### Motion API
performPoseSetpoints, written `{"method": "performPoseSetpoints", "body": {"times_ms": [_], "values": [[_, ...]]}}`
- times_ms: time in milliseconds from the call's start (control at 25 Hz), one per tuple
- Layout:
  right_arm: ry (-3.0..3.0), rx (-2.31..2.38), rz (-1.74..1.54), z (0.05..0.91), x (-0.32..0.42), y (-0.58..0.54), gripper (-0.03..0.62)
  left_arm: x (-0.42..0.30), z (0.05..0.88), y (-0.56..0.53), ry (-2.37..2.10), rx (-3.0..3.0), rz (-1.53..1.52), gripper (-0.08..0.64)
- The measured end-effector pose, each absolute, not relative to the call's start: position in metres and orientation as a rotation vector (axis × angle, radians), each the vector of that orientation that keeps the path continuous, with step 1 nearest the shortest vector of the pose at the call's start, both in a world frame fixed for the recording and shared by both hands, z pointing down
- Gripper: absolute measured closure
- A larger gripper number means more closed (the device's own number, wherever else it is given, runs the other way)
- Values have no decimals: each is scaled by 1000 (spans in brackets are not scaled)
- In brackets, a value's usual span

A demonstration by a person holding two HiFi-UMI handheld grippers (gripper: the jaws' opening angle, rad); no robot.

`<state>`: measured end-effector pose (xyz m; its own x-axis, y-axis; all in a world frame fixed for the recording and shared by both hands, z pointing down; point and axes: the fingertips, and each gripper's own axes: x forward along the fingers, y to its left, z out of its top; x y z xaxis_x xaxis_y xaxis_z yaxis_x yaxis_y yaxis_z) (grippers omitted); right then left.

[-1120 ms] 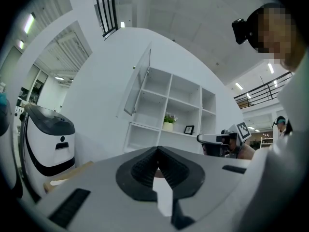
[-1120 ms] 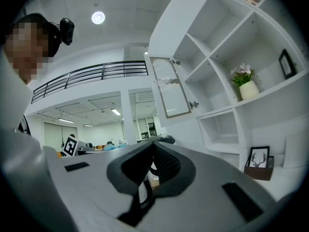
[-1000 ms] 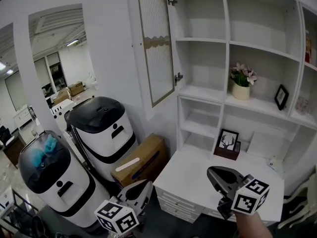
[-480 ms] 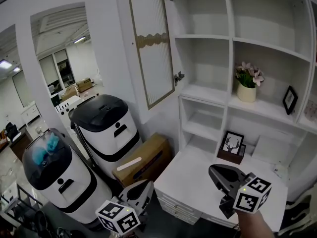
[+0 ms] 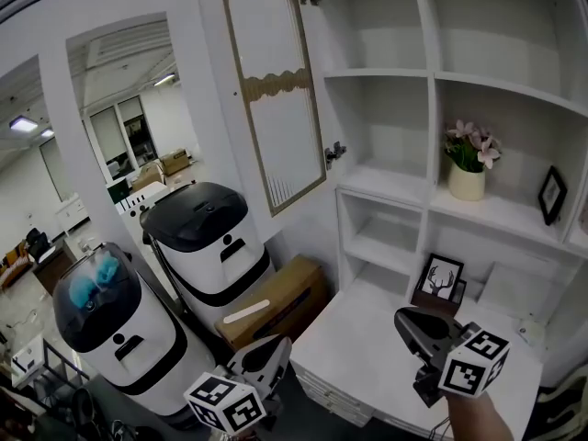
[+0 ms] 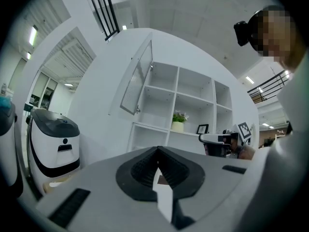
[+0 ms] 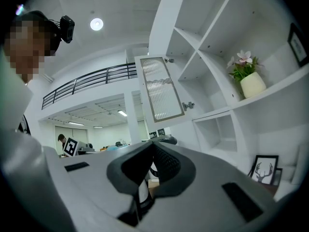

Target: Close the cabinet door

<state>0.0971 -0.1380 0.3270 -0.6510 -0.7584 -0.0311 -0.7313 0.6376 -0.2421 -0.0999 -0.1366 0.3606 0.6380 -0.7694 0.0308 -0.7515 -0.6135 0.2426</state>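
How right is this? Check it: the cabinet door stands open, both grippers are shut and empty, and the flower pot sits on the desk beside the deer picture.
One thing is wrong: the flower pot is not on the desk beside the deer picture; it stands on a shelf higher up, as the head view shows. The rest holds.

Head view looks steeply down, both gripper views along their jaws; all share the cabinet door (image 5: 276,99)

White shelves, tan-trimmed door.
The shelves (image 5: 386,72) were white; the cabinet door (image 5: 276,99) had pale ribbed glass, tan edging and a scalloped band. Flowers (image 5: 473,145) pink, pot (image 5: 467,184) cream, cardboard box (image 5: 276,306) brown, machine (image 5: 216,246) white and black.
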Motion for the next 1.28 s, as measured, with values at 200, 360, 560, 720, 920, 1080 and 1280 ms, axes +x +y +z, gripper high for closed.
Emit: {"method": "performPoseSetpoints", "body": {"times_ms": [200, 360, 560, 720, 920, 1080, 1280], "values": [[2729, -1221, -317, 327, 114, -151, 588, -84, 359, -146, -1268, 2621, -110, 554], [2741, -1189, -331, 329, 123, -159, 588, -76, 356, -150, -1305, 2611, -110, 554], [2747, -1141, -336, 330, 129, -169, 588, -73, 356, -156, -1360, 2593, -99, 555], [2745, -1118, -333, 330, 133, -175, 588, -75, 352, -165, -1394, 2593, -92, 554], [2736, -1119, -316, 323, 145, -187, 588, -72, 343, -179, -1421, 2597, -98, 554], [2734, -1113, -318, 322, 148, -200, 588, -69, 341, -191, -1429, 2600, -88, 554], [2742, -1104, -359, 333, 142, -215, 588, -79, 346, -207, -1450, 2577, -81, 555]]}}
